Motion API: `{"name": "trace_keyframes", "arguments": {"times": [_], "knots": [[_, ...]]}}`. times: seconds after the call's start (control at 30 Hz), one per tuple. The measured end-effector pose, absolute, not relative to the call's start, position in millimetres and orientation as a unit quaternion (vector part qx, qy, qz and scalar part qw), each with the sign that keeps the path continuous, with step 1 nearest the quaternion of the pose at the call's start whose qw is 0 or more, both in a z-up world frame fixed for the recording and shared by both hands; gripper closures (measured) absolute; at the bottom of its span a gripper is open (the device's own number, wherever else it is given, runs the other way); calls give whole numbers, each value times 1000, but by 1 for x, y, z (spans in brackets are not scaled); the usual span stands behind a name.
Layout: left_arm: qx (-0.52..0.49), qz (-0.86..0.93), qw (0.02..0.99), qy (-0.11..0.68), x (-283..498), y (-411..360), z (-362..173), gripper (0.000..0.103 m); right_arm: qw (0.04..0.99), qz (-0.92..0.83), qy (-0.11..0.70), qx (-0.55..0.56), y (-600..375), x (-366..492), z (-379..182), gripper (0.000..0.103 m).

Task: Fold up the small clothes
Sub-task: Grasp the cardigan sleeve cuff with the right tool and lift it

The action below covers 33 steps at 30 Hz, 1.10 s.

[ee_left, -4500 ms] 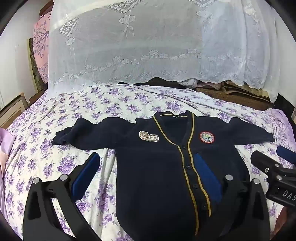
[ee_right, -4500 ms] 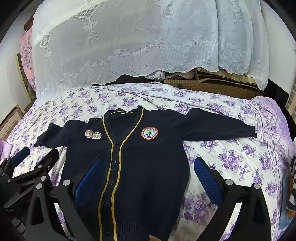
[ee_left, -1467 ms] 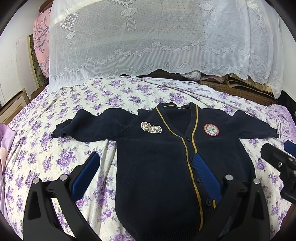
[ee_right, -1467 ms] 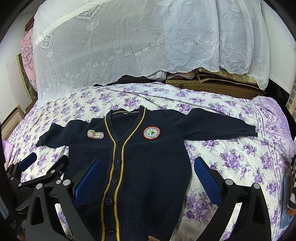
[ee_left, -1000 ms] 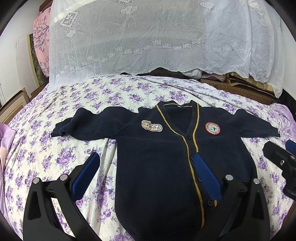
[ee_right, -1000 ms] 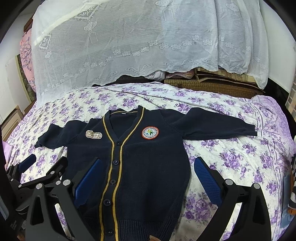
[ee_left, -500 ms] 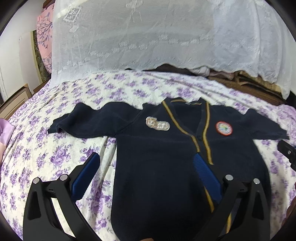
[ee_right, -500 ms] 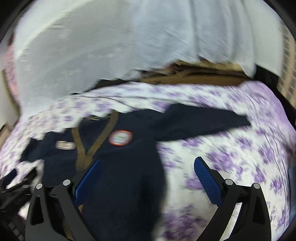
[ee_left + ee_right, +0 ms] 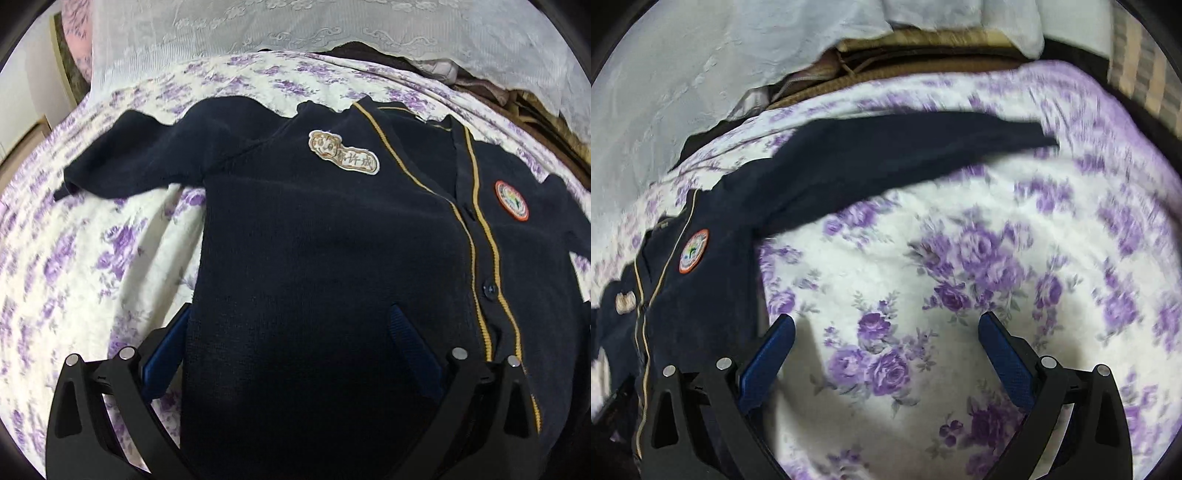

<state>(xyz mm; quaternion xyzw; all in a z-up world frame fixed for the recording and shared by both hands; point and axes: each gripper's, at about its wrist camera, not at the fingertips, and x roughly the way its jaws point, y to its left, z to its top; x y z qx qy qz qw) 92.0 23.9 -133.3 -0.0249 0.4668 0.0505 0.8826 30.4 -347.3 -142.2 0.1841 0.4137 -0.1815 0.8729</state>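
Observation:
A small navy cardigan (image 9: 314,240) with yellow trim, a name patch and a round badge lies flat and buttoned on a bed, sleeves spread. My left gripper (image 9: 291,332) is open, close above the cardigan's lower left body; its left finger sits at the garment's side edge. In the right wrist view the cardigan (image 9: 713,266) lies at the left with its right sleeve (image 9: 905,147) stretched across the top. My right gripper (image 9: 886,343) is open and empty, above bare sheet beside the garment's right side.
The bed has a white sheet with purple flowers (image 9: 960,258). A white lace curtain (image 9: 332,29) hangs behind the bed over stacked brown bedding (image 9: 905,62). A pink cloth (image 9: 77,40) is at the far left.
Both grippers have dropped down close to the bed. The left moved in over the cardigan's left body. The right swung right, off the cardigan and over the sheet below the sleeve.

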Motion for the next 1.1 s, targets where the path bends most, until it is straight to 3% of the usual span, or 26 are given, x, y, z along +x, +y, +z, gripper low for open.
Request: {"name": "trace_keyframes", "arguments": {"times": [0.27,0.43,0.53,0.63,0.8,0.97,1.1], "knots": [[-43,15,881,470,80,35,-135,4,888,-128,361,256,-363,7,-145,3],[-102,11,890,445,75,75,-104,4,842,-88,263,463,-437,-2,-138,3],[-122,40,897,422,91,105,-91,4,818,-67,225,526,-480,8,-140,5],[-129,76,896,417,112,125,-109,4,813,-72,216,536,-500,24,-149,18],[-50,107,902,416,125,98,-122,4,820,-75,211,527,-520,48,-165,51],[-35,106,897,428,134,90,-129,4,815,-80,200,537,-537,55,-170,66],[-42,106,897,427,129,93,-129,4,809,-90,200,546,-548,58,-176,87]]}}
